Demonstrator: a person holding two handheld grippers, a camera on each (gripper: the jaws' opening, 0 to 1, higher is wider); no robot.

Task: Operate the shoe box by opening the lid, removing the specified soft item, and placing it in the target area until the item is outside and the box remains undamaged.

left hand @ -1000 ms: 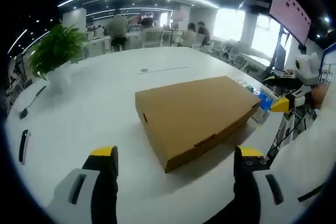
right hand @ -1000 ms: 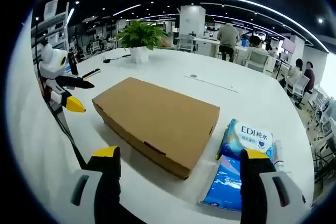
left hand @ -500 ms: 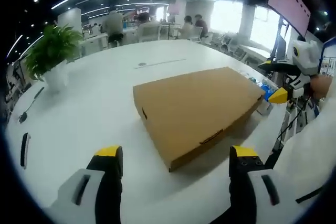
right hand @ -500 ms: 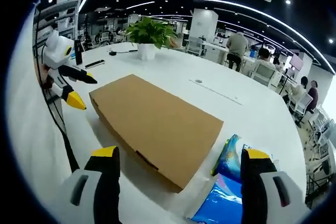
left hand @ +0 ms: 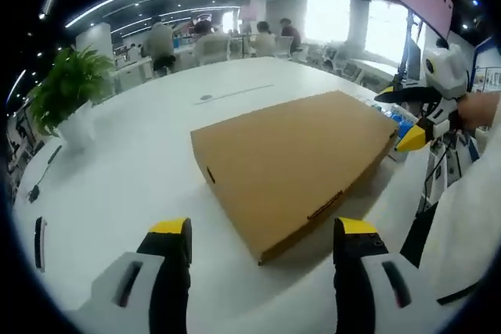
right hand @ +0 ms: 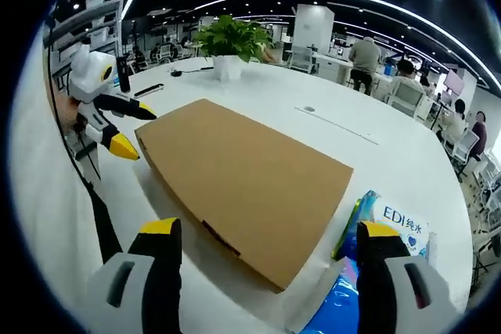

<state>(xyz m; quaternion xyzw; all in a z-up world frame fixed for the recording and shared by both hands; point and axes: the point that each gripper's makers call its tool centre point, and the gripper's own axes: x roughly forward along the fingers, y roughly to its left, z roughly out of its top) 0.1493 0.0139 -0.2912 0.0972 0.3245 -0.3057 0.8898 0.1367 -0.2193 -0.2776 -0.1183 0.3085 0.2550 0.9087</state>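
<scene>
A flat brown cardboard shoe box [left hand: 293,158] lies shut on the white table [left hand: 125,170], its lid down. My left gripper [left hand: 258,232] is open, its yellow-tipped jaws standing just short of the box's near corner. My right gripper [right hand: 266,231] is open too, facing the box [right hand: 243,174] from its other side, close to the near long edge. The right gripper [left hand: 423,119] comes into the left gripper view at the far right, beyond the box. In the right gripper view the left gripper [right hand: 106,111] stands at the left, near the box's far end.
A blue wet-wipes pack [right hand: 395,220] lies right of the box, with blue packaging [right hand: 340,307] under my right jaw. A potted plant [right hand: 228,43] stands at the table's far side, also seen as the plant [left hand: 66,91]. Black remote [left hand: 39,232] at left. People sit at desks behind.
Both cameras have moved closer to the box, which now looks larger. The box itself has not moved and stays shut. Both grippers remain open.
</scene>
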